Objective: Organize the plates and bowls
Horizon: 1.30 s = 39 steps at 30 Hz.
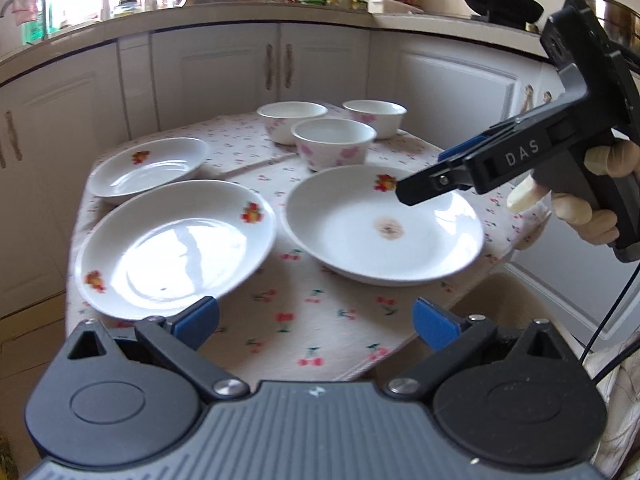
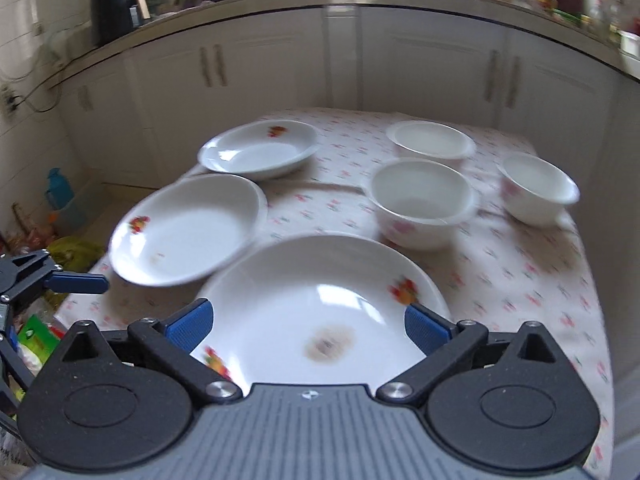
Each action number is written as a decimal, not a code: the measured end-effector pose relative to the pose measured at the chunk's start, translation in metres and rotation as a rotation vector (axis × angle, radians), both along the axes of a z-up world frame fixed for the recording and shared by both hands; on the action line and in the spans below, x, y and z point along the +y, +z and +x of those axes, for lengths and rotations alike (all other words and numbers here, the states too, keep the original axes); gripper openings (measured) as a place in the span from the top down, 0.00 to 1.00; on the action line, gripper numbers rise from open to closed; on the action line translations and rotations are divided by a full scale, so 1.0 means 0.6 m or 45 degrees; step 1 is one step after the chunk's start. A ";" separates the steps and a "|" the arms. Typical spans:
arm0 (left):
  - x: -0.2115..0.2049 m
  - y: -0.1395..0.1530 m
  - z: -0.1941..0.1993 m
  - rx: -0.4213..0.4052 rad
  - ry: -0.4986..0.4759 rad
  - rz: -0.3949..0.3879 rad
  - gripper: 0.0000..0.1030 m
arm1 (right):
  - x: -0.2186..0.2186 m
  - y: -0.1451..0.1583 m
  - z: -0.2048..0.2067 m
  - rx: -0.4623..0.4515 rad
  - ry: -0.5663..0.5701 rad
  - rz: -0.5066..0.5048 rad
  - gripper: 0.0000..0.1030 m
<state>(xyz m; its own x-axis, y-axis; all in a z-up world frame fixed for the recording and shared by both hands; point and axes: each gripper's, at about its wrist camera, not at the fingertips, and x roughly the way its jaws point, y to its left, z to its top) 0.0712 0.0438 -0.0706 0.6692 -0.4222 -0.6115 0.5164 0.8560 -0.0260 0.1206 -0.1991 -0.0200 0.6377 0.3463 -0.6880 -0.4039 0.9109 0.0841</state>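
- Six pieces of crockery sit apart on the desk (image 1: 280, 320), which is covered by a cherry-print cloth: three plates on the near and left side, three bowls at the far right.
- The stained plate (image 1: 384, 224) lies near right; the near-left plate (image 1: 176, 248) overhangs the desk's edge and could tip off if nudged.
- The far-left plate (image 1: 150, 168) lies just behind it.
- The bowls (image 1: 334, 142) cluster closely, so a wide reach could knock one against another.
- The right hand-held gripper (image 2: 308, 322) hovers over the stained plate, fingers spread wide, gripping nothing.
- The left hand-held gripper (image 1: 316, 320) hangs at the near edge, fingers likewise apart and empty.
- Glazed rims look slippery; a shallow pinch could let a plate slide out.
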 end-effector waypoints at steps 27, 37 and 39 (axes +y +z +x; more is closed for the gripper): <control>-0.097 -0.062 0.048 0.063 -0.130 0.090 0.00 | -0.068 -0.078 0.051 0.251 -0.035 0.191 0.00; -0.102 -0.060 0.057 0.076 -0.172 0.121 0.00 | -0.079 -0.079 0.072 0.299 -0.058 0.276 0.00; -0.102 -0.061 0.056 0.069 -0.176 0.121 0.00 | -0.088 -0.079 0.075 0.313 -0.058 0.318 0.00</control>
<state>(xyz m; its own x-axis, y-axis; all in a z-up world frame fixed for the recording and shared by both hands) 0.1047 -0.0174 -0.1075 0.5738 -0.4463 -0.6867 0.6291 0.7770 0.0207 0.1654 -0.2520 -0.0676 0.4823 0.4984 -0.7204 -0.3033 0.8665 0.3964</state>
